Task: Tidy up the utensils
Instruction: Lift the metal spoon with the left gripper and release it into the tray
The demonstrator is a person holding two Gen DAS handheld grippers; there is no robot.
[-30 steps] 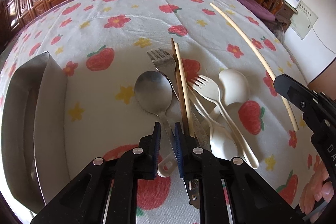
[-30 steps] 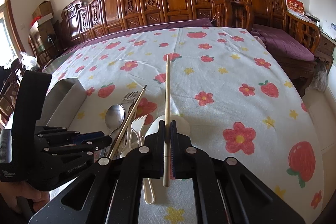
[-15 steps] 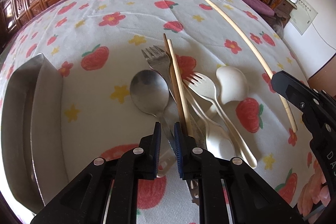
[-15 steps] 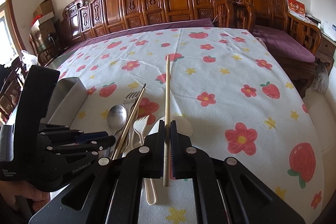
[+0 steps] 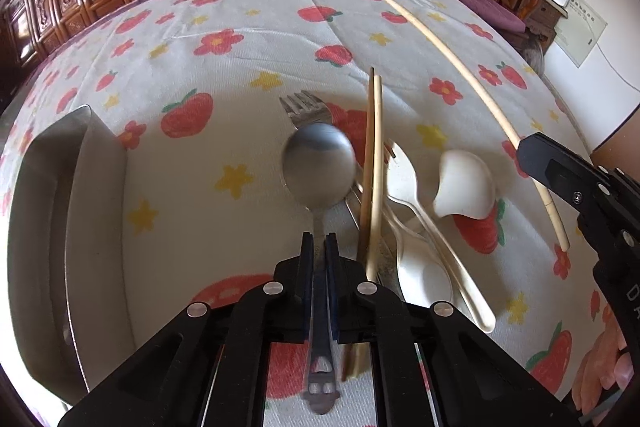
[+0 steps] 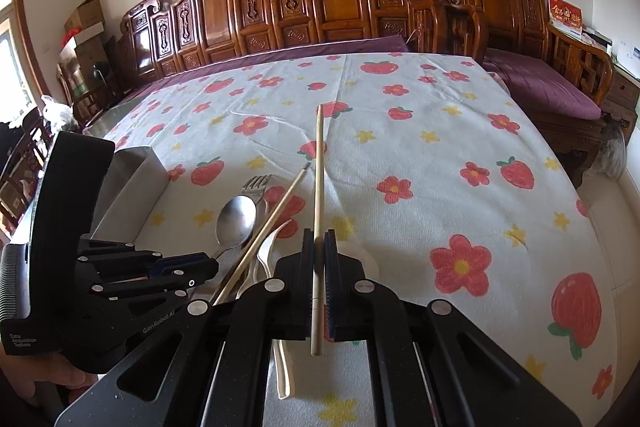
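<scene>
Spoon: shiny steel tablespoon (image 5: 319, 163) pinched mid-handle in left gripper (image 5: 319, 247), frame centre; rigid, slick, bowl-heavy. Right gripper (image 6: 319, 247) clamps light, stiff pale wooden chopstick (image 6: 318, 187) near its butt.

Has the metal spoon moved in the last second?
Yes. The spoon, gripped by the left gripper, has lifted: its bowl now covers the metal fork's neck instead of lying left of it.

A white tablecloth (image 6: 420, 131) printed with red strawberries, flowers and yellow stars covers the table. Behind it stands a row of carved wooden benches (image 6: 332, 7) with purple cushions (image 6: 536, 83). A cardboard box (image 6: 86, 15) sits at the far left, and a red calendar (image 6: 565, 14) at the right.
</scene>
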